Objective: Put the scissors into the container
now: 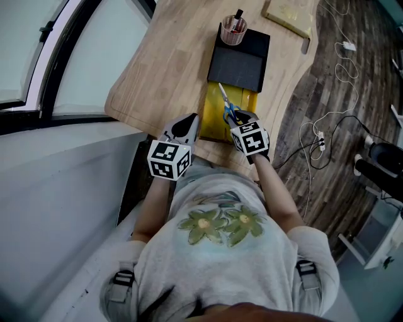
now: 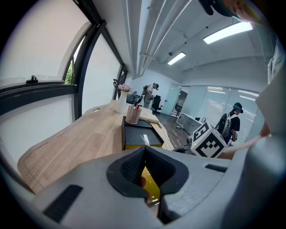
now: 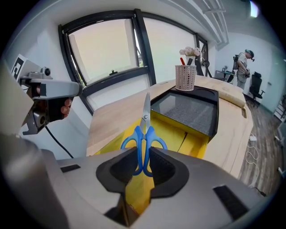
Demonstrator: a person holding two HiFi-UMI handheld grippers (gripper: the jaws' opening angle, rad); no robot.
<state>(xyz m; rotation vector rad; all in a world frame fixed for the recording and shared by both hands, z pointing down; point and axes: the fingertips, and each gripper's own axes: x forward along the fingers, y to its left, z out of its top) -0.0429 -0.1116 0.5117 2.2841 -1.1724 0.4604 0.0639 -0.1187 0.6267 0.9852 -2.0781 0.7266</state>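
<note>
Blue-handled scissors are clamped by the handles in my right gripper. Their blades point forward over the open yellow container near the table's front edge. A black box covers the container's far end. My left gripper hovers just left of the container with its jaws together and nothing between them. A strip of the yellow container shows below its pads.
A wicker pen cup stands on the black box's far corner. The wooden table extends to the left of the boxes, with a board at the far right. Cables lie on the floor to the right.
</note>
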